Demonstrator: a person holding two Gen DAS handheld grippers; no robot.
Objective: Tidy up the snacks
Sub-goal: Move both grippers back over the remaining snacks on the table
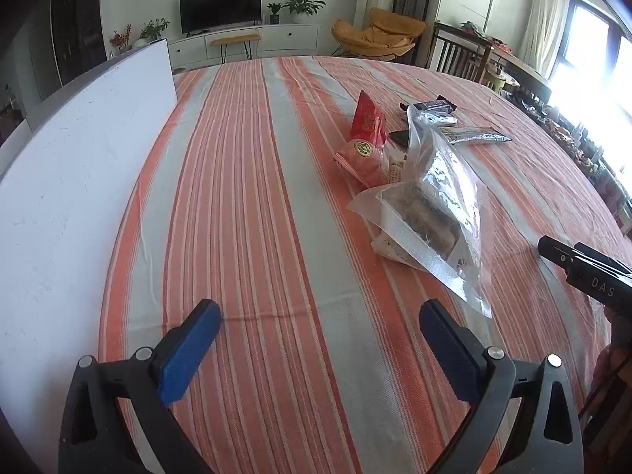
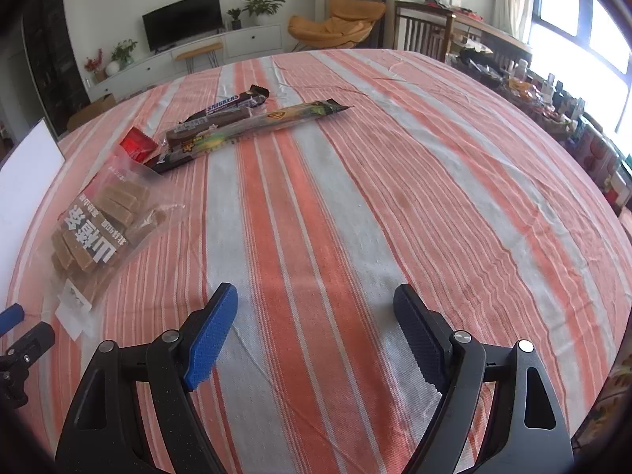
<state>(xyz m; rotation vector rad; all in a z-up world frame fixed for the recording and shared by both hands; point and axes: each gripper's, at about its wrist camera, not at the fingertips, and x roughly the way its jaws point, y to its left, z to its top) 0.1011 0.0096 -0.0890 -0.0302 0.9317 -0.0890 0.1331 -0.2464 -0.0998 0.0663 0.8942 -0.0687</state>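
Note:
A clear bag of brown snack bars (image 1: 426, 213) lies on the striped tablecloth (image 1: 256, 197); it also shows at the left of the right wrist view (image 2: 102, 221). Behind it lie red packets (image 1: 367, 134), a Snickers bar (image 2: 229, 108), a brown bar (image 2: 209, 124) and a long green-yellow stick pack (image 2: 272, 120). My left gripper (image 1: 320, 316) is open and empty, short of the bag and to its left. My right gripper (image 2: 316, 300) is open and empty over bare cloth, to the right of the snacks.
A white board (image 1: 79, 166) stands along the table's left side. The right gripper's body (image 1: 584, 272) shows at the right edge of the left wrist view. A cluttered side table (image 2: 553, 98) and chairs stand to the right, a TV unit behind.

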